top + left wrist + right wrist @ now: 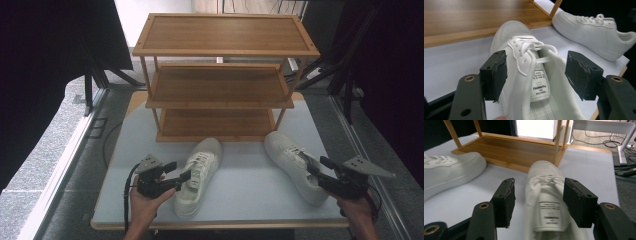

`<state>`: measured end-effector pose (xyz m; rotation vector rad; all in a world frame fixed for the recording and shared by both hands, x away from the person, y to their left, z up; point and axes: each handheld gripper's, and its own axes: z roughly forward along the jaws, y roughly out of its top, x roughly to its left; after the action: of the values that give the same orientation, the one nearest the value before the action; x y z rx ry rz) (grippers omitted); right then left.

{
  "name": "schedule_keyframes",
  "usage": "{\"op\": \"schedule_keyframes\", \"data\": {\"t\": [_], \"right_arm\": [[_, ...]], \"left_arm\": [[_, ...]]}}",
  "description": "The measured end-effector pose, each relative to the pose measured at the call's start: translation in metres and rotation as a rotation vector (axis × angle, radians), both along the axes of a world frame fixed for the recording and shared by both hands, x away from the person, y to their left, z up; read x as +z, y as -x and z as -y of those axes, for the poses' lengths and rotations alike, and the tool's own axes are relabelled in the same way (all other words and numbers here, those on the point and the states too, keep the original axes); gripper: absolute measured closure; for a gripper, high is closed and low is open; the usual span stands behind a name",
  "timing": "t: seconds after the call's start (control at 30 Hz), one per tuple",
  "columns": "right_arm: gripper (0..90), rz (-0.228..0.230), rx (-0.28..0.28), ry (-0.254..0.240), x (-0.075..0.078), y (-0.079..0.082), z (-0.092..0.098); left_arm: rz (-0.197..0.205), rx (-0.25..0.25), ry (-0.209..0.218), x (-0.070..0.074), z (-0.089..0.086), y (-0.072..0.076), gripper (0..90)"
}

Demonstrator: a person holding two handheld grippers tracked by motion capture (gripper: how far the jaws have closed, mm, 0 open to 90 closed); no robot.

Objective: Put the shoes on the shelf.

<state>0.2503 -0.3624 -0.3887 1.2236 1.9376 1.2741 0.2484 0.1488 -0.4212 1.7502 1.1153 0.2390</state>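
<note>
Two white sneakers lie on the pale table in front of a wooden rack. The left sneaker points toward the rack, and my left gripper sits at its left side. In the left gripper view the jaws of the left gripper stand wide on either side of that sneaker's tongue and collar, pads apart from it. The right sneaker lies angled at the right. My right gripper hovers over its heel, open, with the right sneaker below and between the jaws.
A three-shelf bamboo rack stands at the back of the table, its shelves bare; its lowest shelf lies just beyond the toes. Table edges run close on both sides. Black stands and cables sit on the floor around.
</note>
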Motion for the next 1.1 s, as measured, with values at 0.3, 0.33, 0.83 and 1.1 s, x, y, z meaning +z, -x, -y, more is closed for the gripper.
{"op": "schedule_keyframes", "data": {"t": [0.3, 0.33, 0.83, 1.1], "right_arm": [[41.4, -0.087, 0.010, 0.010, -0.024, -0.036, 0.026], [41.4, -0.096, 0.022, 0.025, -0.028, -0.040, 0.025], [47.9, -0.169, 0.133, 0.117, -0.047, -0.092, 0.020], [70.8, -0.200, 0.101, 0.169, -0.051, -0.098, 0.020]], "left_arm": [[-0.027, 0.022, -0.056, -0.008, 0.003, -0.006, 36.2], [-0.034, 0.025, -0.066, -0.010, 0.003, -0.007, 36.2], [-0.079, 0.031, -0.164, -0.034, 0.015, -0.032, 37.9], [-0.068, 0.029, -0.140, -0.037, 0.028, -0.044, 55.6]]}}
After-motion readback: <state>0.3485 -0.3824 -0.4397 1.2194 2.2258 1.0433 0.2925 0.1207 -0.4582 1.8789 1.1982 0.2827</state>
